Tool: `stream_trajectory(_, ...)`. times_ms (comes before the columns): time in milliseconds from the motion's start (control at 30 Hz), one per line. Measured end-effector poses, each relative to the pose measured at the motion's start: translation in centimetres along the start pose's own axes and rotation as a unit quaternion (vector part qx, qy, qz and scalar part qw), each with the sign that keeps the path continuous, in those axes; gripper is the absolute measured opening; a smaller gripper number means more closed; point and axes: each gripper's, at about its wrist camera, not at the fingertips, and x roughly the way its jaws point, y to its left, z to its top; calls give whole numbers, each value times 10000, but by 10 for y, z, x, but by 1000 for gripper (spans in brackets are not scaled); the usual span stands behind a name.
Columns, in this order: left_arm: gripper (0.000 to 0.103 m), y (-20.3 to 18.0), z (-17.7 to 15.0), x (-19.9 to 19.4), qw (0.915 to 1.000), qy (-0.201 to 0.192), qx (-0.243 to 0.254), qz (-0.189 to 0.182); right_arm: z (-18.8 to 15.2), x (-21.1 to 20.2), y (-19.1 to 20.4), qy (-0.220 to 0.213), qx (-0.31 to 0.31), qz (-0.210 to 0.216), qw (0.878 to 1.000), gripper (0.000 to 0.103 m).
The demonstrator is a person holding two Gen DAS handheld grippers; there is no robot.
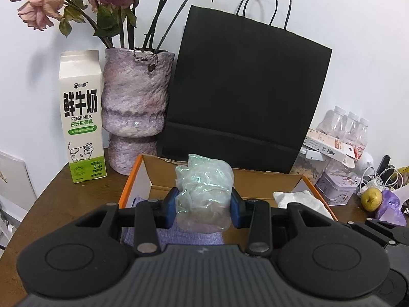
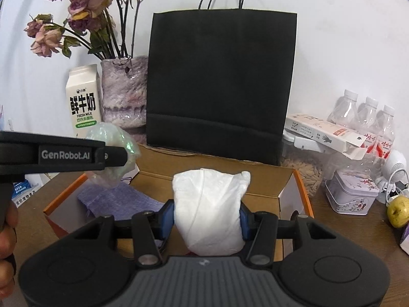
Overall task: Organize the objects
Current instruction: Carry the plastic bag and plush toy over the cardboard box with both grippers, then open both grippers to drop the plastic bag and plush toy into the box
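My left gripper is shut on a crumpled iridescent clear plastic bag and holds it over the open cardboard box with orange edges. The same bag shows in the right wrist view, held by the left gripper at the left. My right gripper is shut on a white crumpled bag above the same box. A purple cloth lies inside the box; it also shows under the left gripper. The white bag appears at the box's right in the left wrist view.
A black paper bag stands behind the box. A milk carton and a vase with dried roses stand at the back left. Bottles, a small tin, a pear and cables crowd the right of the wooden table.
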Motion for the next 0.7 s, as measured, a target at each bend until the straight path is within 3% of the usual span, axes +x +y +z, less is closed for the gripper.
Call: stream_trajectory(700,44,-3,-3,37,9990,377,257,10,1,44,-3,410,-152,-84,9990,52)
